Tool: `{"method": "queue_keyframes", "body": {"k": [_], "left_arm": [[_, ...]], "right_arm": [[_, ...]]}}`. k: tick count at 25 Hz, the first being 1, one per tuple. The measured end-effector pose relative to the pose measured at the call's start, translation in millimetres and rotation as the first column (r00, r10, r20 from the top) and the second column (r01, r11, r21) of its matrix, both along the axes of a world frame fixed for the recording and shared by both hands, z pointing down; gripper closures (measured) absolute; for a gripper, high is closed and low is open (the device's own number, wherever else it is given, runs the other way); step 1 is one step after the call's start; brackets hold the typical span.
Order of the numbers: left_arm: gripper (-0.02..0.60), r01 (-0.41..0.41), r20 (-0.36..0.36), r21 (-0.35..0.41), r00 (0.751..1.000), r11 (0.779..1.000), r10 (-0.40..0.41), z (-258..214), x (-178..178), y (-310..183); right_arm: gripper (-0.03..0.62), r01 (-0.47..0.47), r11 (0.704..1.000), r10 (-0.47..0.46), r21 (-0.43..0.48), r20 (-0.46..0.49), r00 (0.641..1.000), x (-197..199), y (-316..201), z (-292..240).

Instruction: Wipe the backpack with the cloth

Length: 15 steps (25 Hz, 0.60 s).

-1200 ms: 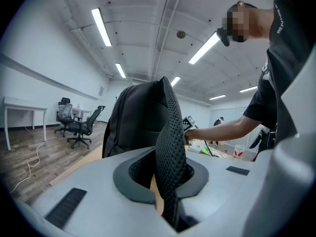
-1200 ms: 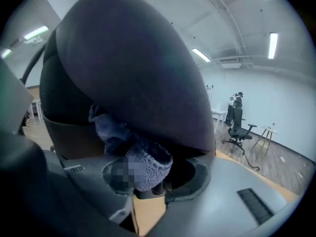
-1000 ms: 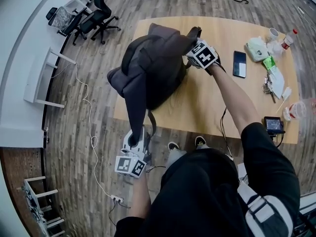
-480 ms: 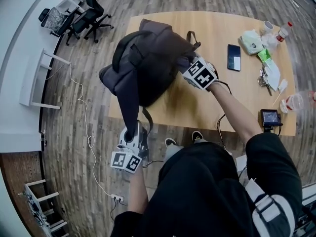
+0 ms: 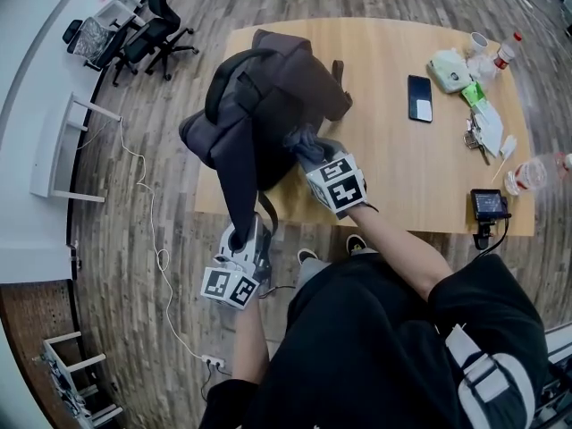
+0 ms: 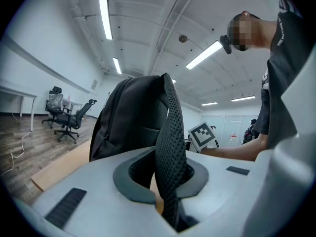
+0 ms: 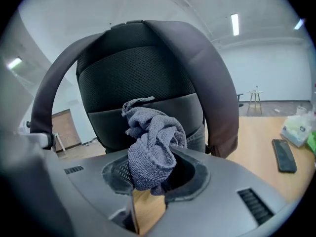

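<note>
Seen from above, left to right: two black office chairs [image 5: 147, 25] stand at the far left on the wood floor [image 5: 134, 311], where a white cable [image 5: 154, 222] trails toward the near side. Next comes the left gripper [image 5: 239, 236], held off the near-left edge of the table [image 5: 402, 181]. Its jaws are nearly together and clamped on a black mesh strap [image 5: 234, 181], which runs from the jaws up and away to the backpack [image 5: 268, 88]. That dark backpack stands upright on the far-left part of the table, its padded mesh back panel facing the right gripper [image 5: 313, 159]. Just right of the strap, this gripper points at the backpack's near-right side with its jaws pinched on a bunched grey cloth [image 5: 302, 143]. The cloth sticks out past the jaw tips in front of the back panel; whether it touches the panel or stops just short cannot be told. Well apart, on the right half of the table, lie a dark phone [image 5: 420, 98], then a pale tissue pack [image 5: 450, 68], a bottle with a red cap [image 5: 507, 52] and a bunch of keys [image 5: 474, 137]. At the near-right edge sits a small device with a screen [image 5: 489, 206].
</note>
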<state>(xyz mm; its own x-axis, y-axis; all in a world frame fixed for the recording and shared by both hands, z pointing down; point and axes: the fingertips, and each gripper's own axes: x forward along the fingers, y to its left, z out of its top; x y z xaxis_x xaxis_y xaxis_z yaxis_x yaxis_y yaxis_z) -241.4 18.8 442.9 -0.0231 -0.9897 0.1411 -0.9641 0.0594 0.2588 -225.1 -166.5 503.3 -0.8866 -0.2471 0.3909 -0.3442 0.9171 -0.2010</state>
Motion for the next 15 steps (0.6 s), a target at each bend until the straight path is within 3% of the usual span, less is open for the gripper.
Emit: {"method": "queue_keyframes", "body": {"k": [3,7,9,11,15], "left_arm": [[0.535,-0.030,0.021,0.005,0.999,1.000,0.030,-0.7,0.7,-0.1],[0.535,-0.065,0.028,0.005,0.998,0.998,0.065,-2.5,-6.0,5.5],[0.535,-0.086,0.035,0.007,0.996,0.996,0.086,-4.6,-10.1,7.1],[0.535,-0.109,0.034,0.008,0.993,0.994,0.109,-5.6,-15.9,9.3],[0.535,-0.139,-0.006,0.016,0.990,0.990,0.139,-5.2,-33.8,19.9]], "right_arm": [[0.470,-0.064,0.996,0.064,-0.055,0.007,0.998,-2.4,8.3,0.2],[0.470,-0.080,0.991,0.082,-0.111,0.007,0.997,-11.8,34.7,-1.7],[0.470,-0.081,0.980,0.086,-0.180,0.016,0.996,-19.6,49.9,-3.0],[0.470,-0.093,0.953,0.107,-0.289,0.034,0.994,-28.4,63.1,-3.3],[0.470,-0.082,0.856,0.138,-0.511,0.072,0.988,-52.1,92.7,-6.5]]}}
